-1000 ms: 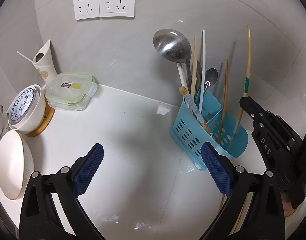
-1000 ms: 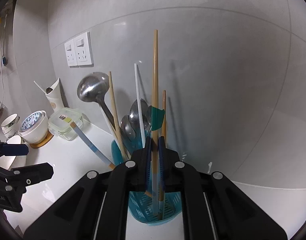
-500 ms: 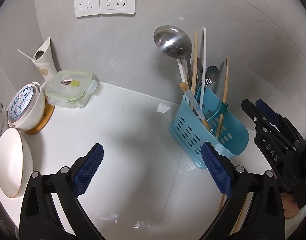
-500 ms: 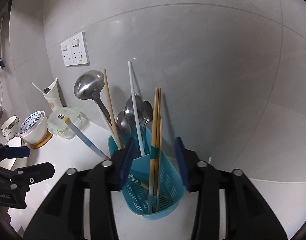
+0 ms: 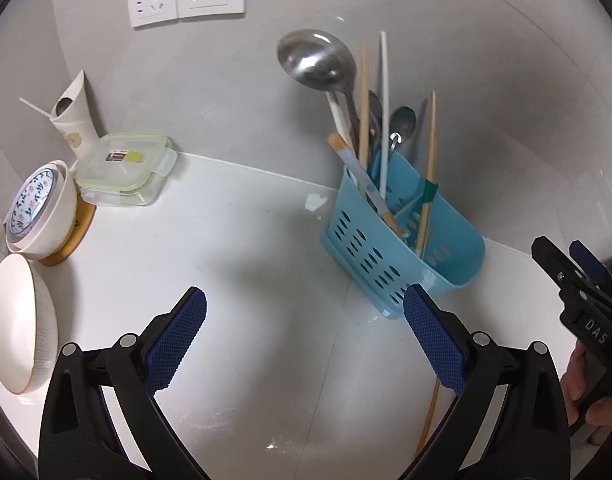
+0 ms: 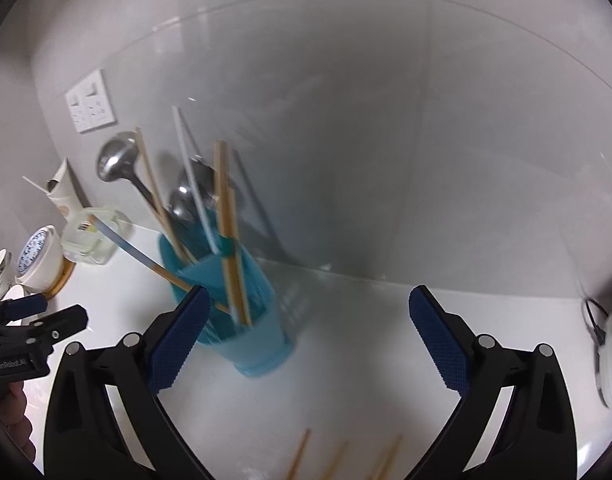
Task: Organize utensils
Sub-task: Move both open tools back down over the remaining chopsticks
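Right gripper is spread wide, nothing between the pads, hovering over the counter just in front of the caddy. Left gripper is spread wide and empty too, also in front of the caddy, more to its left. The caddy stands against the wall, packed: ladle, spoons, white stick, a striped stick leaning out over its left rim, and a taped chopstick pair in its right compartment. Loose chopsticks lie on the counter in front of the caddy, near the bottom edge of the right view; one shows in the left view under the right finger. Risks, as I judge them: the caddy is light and top-heavy, so a finger clipping the tall handles or the leaning stick could tip it or lever things out. Flat chopsticks on a slick counter are hard to pinch; pads may skate, roll them off or grab only one. The right view is motion-blurred, so exact chopstick count and lay I can't tell.
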`<state>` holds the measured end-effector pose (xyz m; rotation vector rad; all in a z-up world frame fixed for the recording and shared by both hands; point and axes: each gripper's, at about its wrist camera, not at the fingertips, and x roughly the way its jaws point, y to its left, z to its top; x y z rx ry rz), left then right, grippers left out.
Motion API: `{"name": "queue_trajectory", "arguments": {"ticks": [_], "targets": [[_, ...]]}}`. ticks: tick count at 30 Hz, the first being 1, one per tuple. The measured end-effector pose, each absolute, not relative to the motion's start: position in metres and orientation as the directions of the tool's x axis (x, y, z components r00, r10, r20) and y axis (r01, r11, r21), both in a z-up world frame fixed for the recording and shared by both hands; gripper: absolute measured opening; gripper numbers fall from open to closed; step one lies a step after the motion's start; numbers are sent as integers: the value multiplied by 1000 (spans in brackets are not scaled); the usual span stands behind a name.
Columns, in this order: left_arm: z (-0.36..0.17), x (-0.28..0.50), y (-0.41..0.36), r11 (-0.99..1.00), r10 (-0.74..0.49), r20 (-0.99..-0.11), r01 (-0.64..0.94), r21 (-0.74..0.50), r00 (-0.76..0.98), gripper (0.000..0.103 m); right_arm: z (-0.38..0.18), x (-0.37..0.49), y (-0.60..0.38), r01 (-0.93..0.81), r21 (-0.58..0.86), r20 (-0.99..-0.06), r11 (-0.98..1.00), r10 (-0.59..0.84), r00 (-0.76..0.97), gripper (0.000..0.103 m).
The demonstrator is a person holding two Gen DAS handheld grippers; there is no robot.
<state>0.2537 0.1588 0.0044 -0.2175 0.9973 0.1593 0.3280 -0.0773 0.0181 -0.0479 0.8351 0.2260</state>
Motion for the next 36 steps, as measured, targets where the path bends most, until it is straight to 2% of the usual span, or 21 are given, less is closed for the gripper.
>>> {"name": "queue_trajectory", "arguments": {"ticks": [13,21,26,36], "targets": [[-35,243,95,991,-76,-903,-66,-114,424,97,-31,286,-150,-79,-48,-872,996,-3,490,96],[-60,228,54,993,-119,-931,33,-115,344,97,-63,250,-188,-20,-86,-918,996,-71,391,95],[-78,222,34,989,-140,-947,80,-122,289,97,-79,234,-207,-40,-125,-934,991,-103,343,95],[-112,225,13,985,-148,-972,117,-128,185,97,-111,222,-263,20,-83,-977,996,-85,194,80]]}}
